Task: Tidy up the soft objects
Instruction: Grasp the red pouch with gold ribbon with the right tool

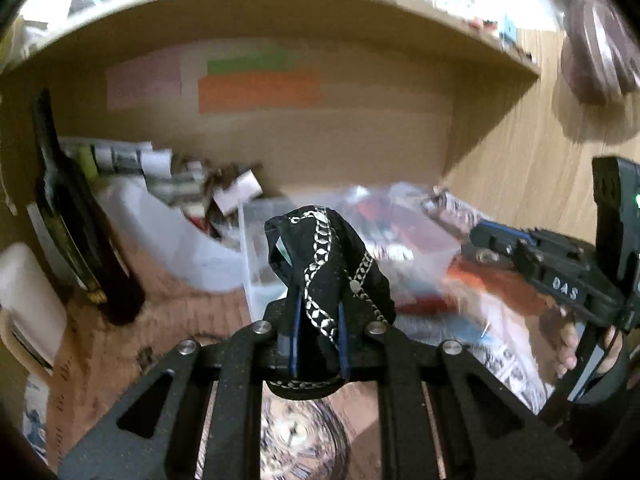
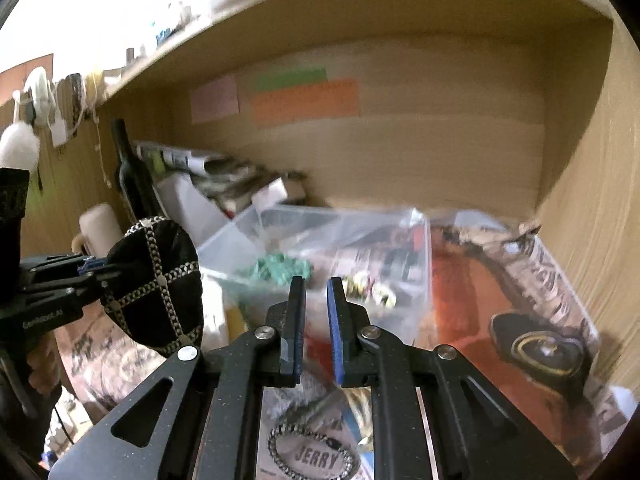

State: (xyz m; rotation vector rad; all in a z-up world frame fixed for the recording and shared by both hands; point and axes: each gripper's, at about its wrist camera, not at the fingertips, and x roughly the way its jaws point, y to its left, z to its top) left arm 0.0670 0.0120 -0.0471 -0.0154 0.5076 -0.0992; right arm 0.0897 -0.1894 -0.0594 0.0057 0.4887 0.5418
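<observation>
left gripper [image 1: 316, 320]: clamped on black cap [image 1: 324, 256] | right gripper [image 2: 316, 312]: closed, holding nothing

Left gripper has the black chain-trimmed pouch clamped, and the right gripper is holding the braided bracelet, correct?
Not quite. The left gripper does clamp the black chain-trimmed pouch, but the right gripper holds nothing: in the right wrist view its fingers are bare, and the braided bracelet lies below on the printed surface.

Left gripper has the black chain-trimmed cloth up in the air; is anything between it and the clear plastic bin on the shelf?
Nothing visible blocks it. The black cloth is clamped in the left gripper, and the clear bin lies just beyond it with open space between. The right gripper holds nothing, off to the side.
</observation>
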